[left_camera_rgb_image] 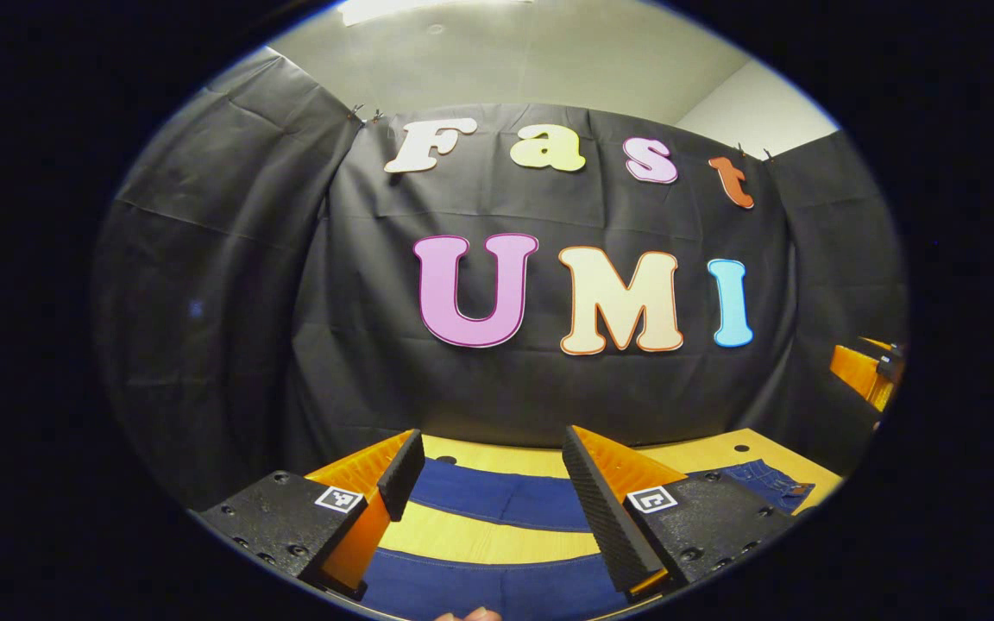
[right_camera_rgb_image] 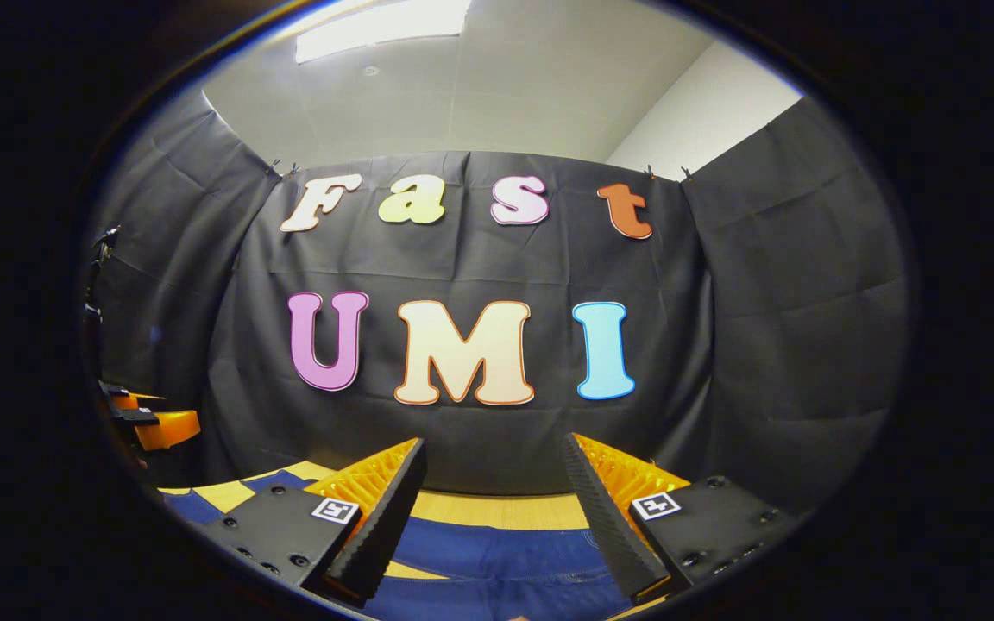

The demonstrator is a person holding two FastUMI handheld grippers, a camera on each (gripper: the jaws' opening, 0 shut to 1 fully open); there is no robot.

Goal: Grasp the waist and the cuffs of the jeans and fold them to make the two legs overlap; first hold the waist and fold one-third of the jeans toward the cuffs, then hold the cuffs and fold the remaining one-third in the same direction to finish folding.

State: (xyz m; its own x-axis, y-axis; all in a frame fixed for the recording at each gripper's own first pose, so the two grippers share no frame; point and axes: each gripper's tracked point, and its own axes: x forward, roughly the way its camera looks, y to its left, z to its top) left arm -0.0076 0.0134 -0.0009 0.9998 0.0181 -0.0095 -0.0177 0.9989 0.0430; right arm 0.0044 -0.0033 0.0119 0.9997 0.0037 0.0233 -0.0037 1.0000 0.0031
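Note:
Dark blue jeans lie flat on the yellow table, the two legs spread apart with a strip of tabletop between them. The waist end is at the right in the left gripper view. My left gripper hangs open above the legs, holding nothing. In the right gripper view, my right gripper is open over the upper part of the jeans, also holding nothing. Each gripper is apart from the cloth.
The right gripper shows at the far right edge of the left gripper view. The left gripper shows at the far left of the right gripper view. Black cloth walls close off the table's far side. A fingertip peeks in at the bottom.

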